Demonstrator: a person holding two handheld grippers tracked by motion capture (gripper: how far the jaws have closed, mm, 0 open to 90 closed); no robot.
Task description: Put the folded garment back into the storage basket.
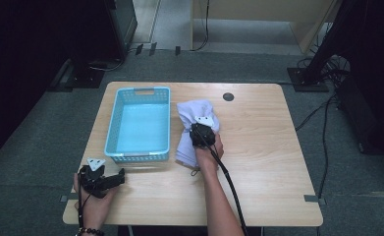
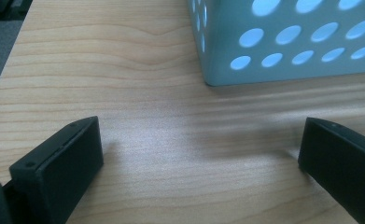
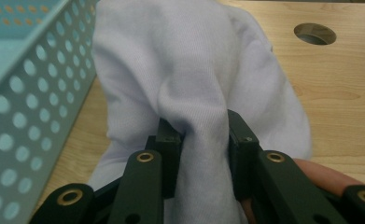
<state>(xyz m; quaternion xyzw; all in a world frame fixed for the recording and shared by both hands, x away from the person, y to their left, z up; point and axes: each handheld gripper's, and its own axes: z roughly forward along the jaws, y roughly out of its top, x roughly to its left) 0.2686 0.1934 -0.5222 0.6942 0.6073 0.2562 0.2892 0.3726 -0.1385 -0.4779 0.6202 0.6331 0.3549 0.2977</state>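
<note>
A white cloth (image 1: 192, 114) lies bunched on the wooden table (image 1: 258, 147), just right of a light blue perforated basket (image 1: 141, 125). My right gripper (image 1: 199, 132) is over the cloth's near part, shut on a pinched fold of the white cloth (image 3: 194, 70); its jaws press the fabric from both sides at my right gripper (image 3: 202, 140). My left gripper (image 1: 117, 178) rests near the table's front left corner, its jaws wide apart at my left gripper (image 2: 201, 154) with only bare wood between them. The basket's corner (image 2: 283, 42) stands just ahead of it.
The basket is empty inside. A round cable hole (image 1: 228, 97) sits in the tabletop behind the cloth, also seen as the hole (image 3: 314, 33). The right gripper's cable (image 1: 229, 182) trails along the forearm. Dark stands and cables crowd the floor around the table.
</note>
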